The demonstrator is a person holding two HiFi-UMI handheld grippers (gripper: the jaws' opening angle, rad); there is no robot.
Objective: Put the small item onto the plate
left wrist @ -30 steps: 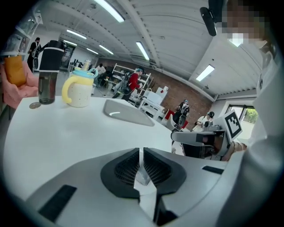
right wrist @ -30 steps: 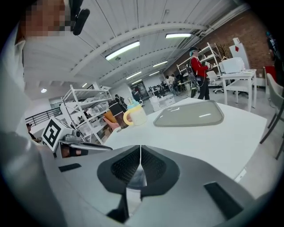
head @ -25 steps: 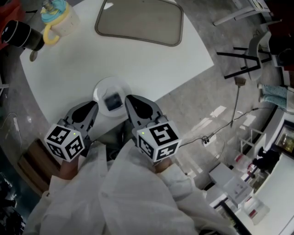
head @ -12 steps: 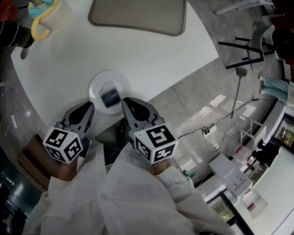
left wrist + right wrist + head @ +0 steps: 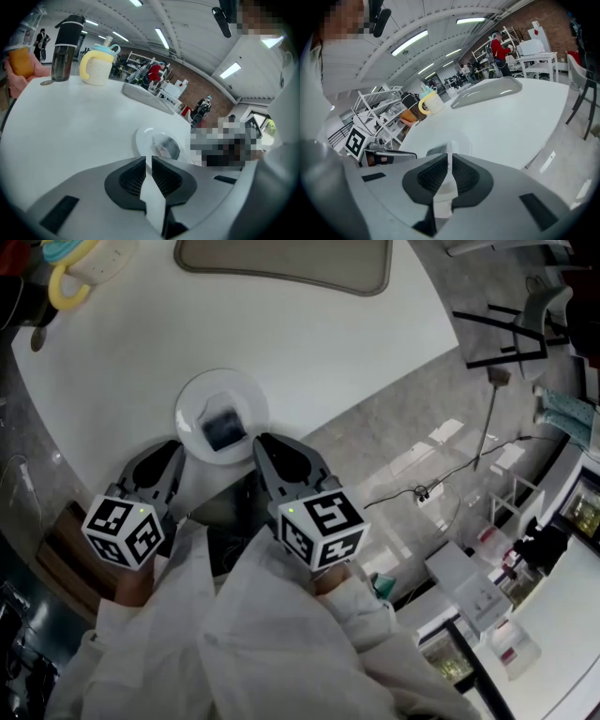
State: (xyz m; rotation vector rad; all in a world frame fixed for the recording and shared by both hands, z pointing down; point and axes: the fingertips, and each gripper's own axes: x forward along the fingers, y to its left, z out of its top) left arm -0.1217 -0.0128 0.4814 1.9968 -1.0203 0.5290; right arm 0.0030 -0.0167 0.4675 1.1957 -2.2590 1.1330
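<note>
The small item (image 5: 223, 430) already lay on the plate (image 5: 187, 401), just ahead of both claws and between their tips, so the job looked done. The likely trouble from here was a bump. The plate sat close to the near edge of the table (image 5: 309, 343), and a forward nudge from either claw might have pushed it along or tipped the item off.

The left claw (image 5: 173, 448) had its jaws drawn together with only a thin slit between the pads. It held nothing and touched nothing, its tip just short of the plate rim. The right claw (image 5: 265, 442) was pressed shut, also empty, with the plate just ahead and to its left.
</note>
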